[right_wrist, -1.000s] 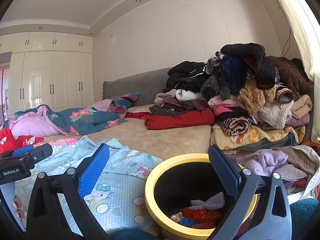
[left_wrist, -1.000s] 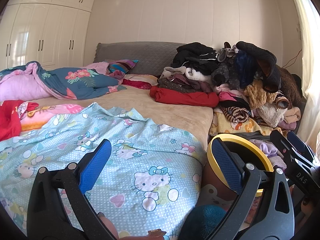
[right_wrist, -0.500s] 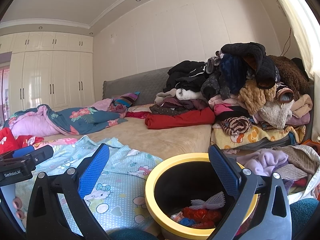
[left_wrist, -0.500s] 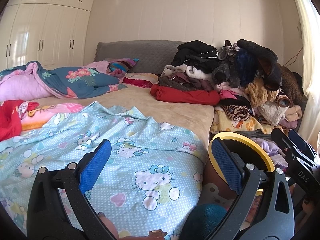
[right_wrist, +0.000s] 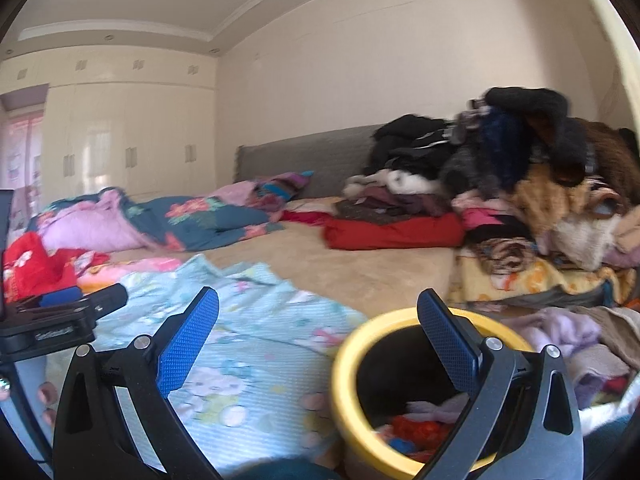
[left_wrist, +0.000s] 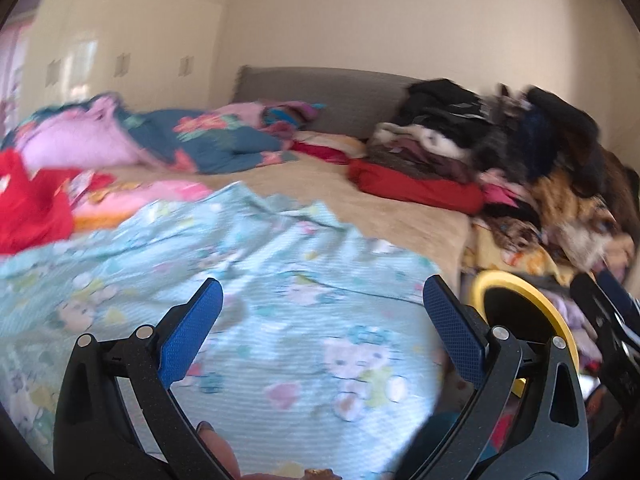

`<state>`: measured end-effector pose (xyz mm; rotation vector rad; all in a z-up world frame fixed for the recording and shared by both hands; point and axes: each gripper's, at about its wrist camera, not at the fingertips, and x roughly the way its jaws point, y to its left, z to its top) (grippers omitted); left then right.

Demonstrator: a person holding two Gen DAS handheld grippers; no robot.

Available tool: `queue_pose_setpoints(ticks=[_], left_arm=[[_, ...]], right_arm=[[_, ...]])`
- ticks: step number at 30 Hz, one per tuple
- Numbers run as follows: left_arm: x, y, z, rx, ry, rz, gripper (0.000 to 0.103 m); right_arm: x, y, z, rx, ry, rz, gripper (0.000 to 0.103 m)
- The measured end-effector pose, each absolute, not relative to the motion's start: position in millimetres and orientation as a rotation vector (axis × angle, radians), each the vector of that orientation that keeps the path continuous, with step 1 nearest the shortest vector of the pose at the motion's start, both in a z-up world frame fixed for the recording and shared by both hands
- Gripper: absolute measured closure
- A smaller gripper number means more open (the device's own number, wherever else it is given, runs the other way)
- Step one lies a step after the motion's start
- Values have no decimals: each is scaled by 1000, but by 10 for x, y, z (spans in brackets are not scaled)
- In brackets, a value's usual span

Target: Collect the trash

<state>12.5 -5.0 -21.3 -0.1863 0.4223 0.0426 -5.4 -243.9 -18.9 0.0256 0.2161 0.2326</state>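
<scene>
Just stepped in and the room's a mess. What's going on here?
A person is holding two grippers at the foot of a cluttered bed. The left gripper is open over the Hello Kitty sheet, holding nothing. The right gripper is open too, empty, near the yellow-rimmed bin, which has some red and pale scraps inside. Both views are blurred. A clothes pile covers the bed's right side.

Bed (right_wrist: 360,276) under heaped clothes (right_wrist: 500,184), blankets (right_wrist: 180,216)
</scene>
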Motion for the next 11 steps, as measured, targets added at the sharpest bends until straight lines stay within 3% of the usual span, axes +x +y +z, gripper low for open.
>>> queue_pose_setpoints(ticks=[6,10,11], left_arm=[[148,1310,-455,-310,509,451,11],[42,2444,-828,-382,637,788,11],[31,2698,-947,-394,681,841,11]], right_arm=[[435,-1124,-333,-61,469,609,6],[597,277,-850,-244,768,916,6],[597,277,-850,-244,768,916,6]])
